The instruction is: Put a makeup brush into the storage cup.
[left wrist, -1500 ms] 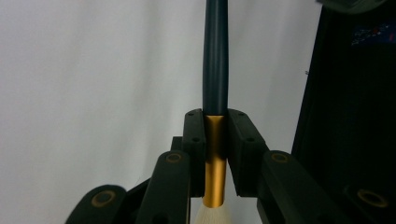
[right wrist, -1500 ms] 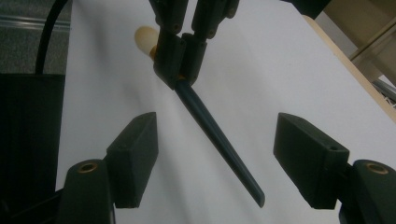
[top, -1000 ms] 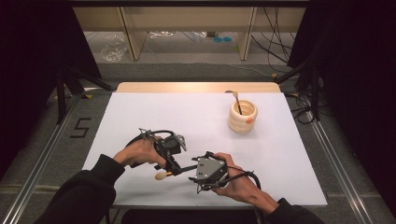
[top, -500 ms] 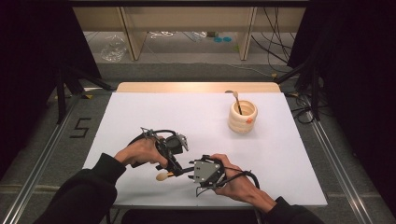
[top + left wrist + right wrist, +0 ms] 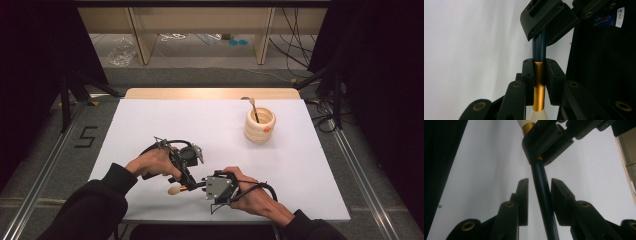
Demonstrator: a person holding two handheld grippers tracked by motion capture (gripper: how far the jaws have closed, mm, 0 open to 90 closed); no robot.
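Low in the high view, just under centre, the step in hand looks like a hand-over of the makeup brush [image 5: 179, 189]: the left gripper [image 5: 186, 184] has its fingers [image 5: 527, 75] clamped on the gold ferrule, while the right gripper [image 5: 204, 185] fingers [image 5: 523, 195] have just been closing around the dark handle, with gaps still showing. Both forearms enter from the bottom edge and meet over the white desk [image 5: 150, 125]. Next, I judge, the right must pinch firmly before the left lets go; the cup [image 5: 260, 125] stands upper right.
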